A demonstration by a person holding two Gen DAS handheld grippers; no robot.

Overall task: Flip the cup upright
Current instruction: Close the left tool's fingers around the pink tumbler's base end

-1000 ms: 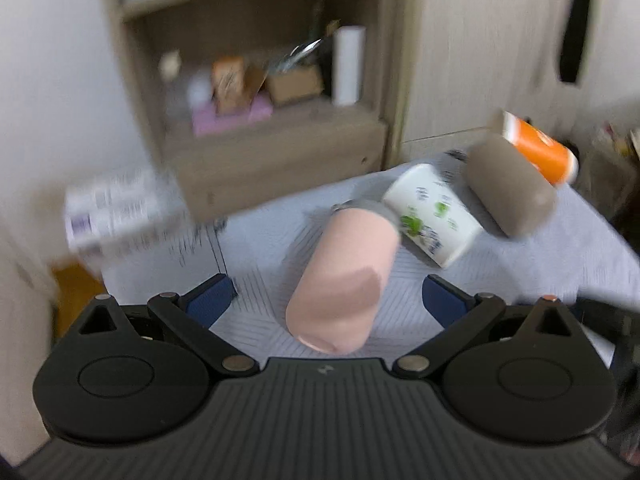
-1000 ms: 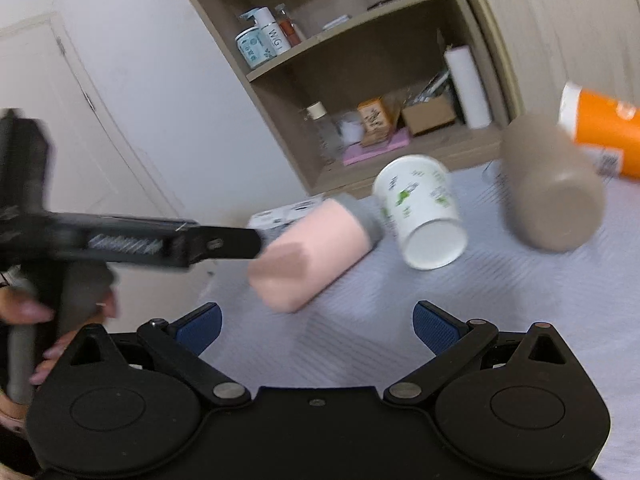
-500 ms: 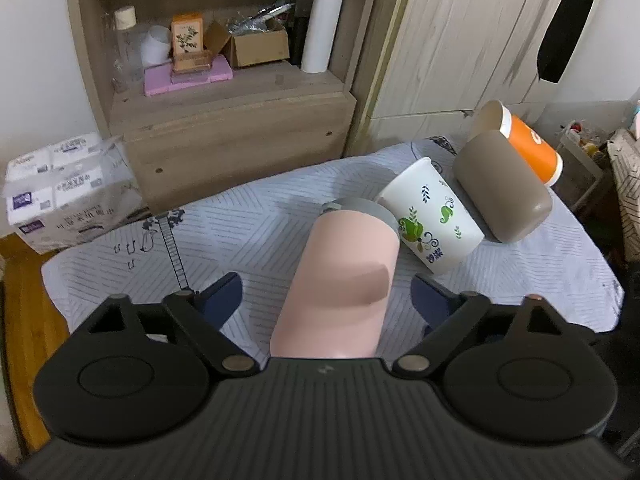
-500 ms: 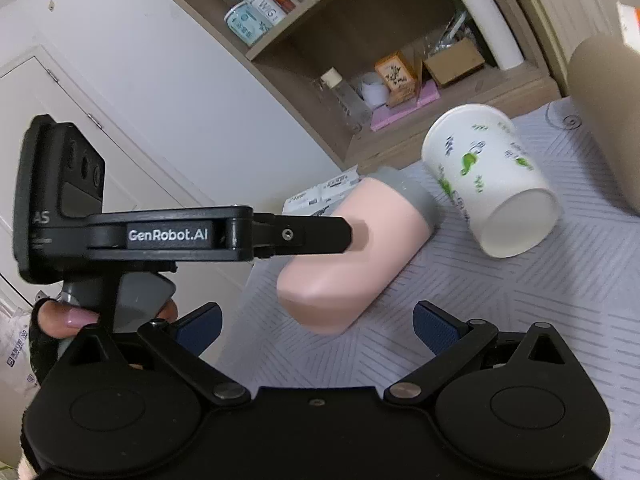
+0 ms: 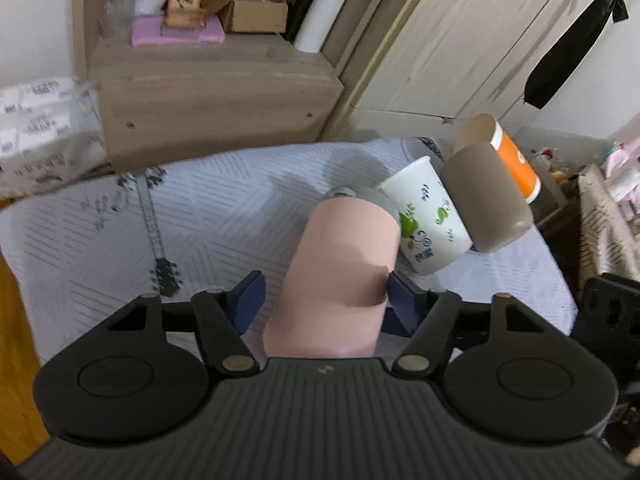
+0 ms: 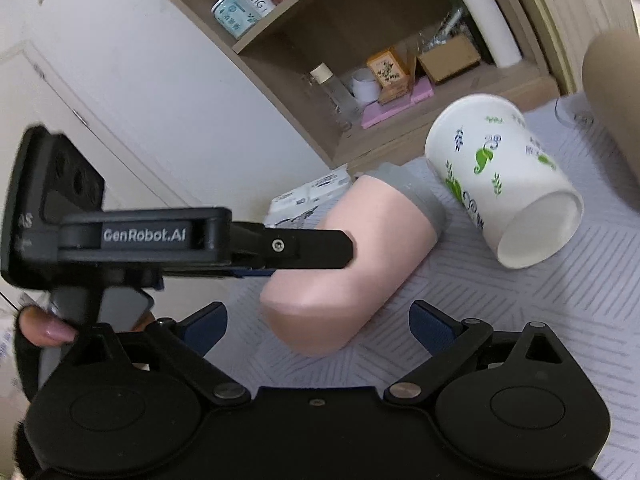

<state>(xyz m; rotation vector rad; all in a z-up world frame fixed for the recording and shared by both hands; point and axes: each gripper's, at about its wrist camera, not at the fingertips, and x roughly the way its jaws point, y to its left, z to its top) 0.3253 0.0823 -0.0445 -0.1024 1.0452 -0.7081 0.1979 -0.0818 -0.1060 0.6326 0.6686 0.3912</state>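
The pink cup lies on its side on the tablecloth, beside a white paper cup; the left gripper straddles it, fingers spread, right finger touching; the right gripper hangs spread, empty.

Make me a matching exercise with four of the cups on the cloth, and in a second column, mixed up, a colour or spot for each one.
Things:
1. pink cup
2. white cup
3. brown cup
4. orange cup

Descriptions:
A. lying farthest back, partly hidden behind the brown one
B. printed with green and blue leaves, open mouth facing the right wrist camera
C. plain, lying against the white one's far side
D. has a grey band at its far end, lying between the fingers of the left gripper

Pairs: 1-D, 2-B, 3-C, 4-A
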